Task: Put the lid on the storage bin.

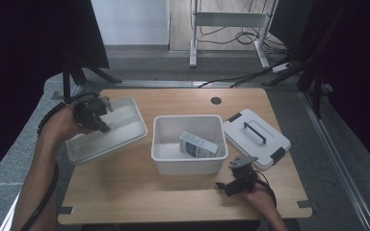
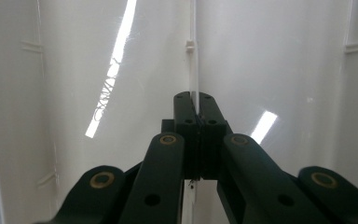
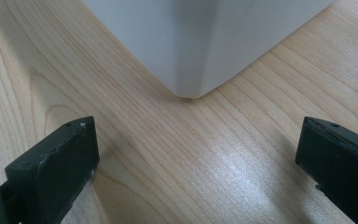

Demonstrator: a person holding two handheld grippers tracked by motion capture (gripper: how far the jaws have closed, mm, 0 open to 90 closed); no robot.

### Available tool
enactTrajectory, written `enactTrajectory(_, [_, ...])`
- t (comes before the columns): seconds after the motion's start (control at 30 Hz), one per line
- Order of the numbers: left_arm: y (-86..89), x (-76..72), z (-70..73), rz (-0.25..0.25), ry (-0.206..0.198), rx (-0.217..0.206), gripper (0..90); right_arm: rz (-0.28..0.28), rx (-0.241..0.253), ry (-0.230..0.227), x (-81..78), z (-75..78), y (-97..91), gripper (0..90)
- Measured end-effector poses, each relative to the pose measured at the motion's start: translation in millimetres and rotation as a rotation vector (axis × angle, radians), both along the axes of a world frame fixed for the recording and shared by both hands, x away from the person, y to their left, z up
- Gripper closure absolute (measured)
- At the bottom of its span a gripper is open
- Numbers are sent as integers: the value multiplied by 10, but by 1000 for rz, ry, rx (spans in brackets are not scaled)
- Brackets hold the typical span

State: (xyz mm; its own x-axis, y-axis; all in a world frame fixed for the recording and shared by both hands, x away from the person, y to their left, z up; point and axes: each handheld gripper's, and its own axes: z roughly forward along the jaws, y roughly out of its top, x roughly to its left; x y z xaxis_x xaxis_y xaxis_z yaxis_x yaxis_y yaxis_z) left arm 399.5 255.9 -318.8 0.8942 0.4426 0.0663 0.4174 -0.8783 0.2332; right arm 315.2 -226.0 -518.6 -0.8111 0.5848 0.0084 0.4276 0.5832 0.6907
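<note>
On the wood table (image 1: 125, 192), high view: the left gripper (image 1: 94, 114) holds a white tray (image 1: 120, 126) by its rim, tray tilted, far end raised off the top. A white bin (image 1: 188, 166) sits mid-table w/ a small blue-and-white carton (image 1: 198, 145) lying inside; a lid (image 1: 257, 137) w/ a dark handle and clips lies just right of the bin. The right gripper (image 1: 235, 182) rests low near the bin's front right corner.

The left gripper view (image 2: 198, 122) adds the pinch itself: black jaws pressed together on the tray's thin wall edge, glossy white plastic either side, light streaks across it. The right gripper view (image 3: 196, 154) adds pale wood grain up close and the bin's rounded corner (image 3: 191, 56), matte, smooth.

Left gripper: pinching the tray wall, no gap. Right gripper: jaws spread wide, nothing between them but bare table; pads apart from the bin.
</note>
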Motion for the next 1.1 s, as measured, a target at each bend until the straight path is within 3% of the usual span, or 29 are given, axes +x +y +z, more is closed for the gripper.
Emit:
enactTrajectory(0.17, [-277,33,89,-53,-3,-33,891,0,0,0,0,0,0,0])
enactTrajectory(0.33, [-606,100,123,-126,-2,-27,891,0,-1,-3,1,0,-1,0])
enactTrajectory(0.37, [-606,100,123,-126,-2,-27,891,0,-1,-3,1,0,-1,0])
enactTrajectory(0.4, [-768,131,108,-149,3,-32,891,1,-1,-3,2,0,-1,0])
enactTrajectory(0.77, [-1465,240,55,-271,19,-11,891,3,-1,-2,1,0,-2,0])
enactTrajectory(0.97, [-1752,278,5,-313,22,-7,891,2,-1,-2,1,0,-2,0])
enactTrajectory(1.1, [-2066,312,-68,-357,30,-2,891,3,-1,-2,1,0,-2,0])
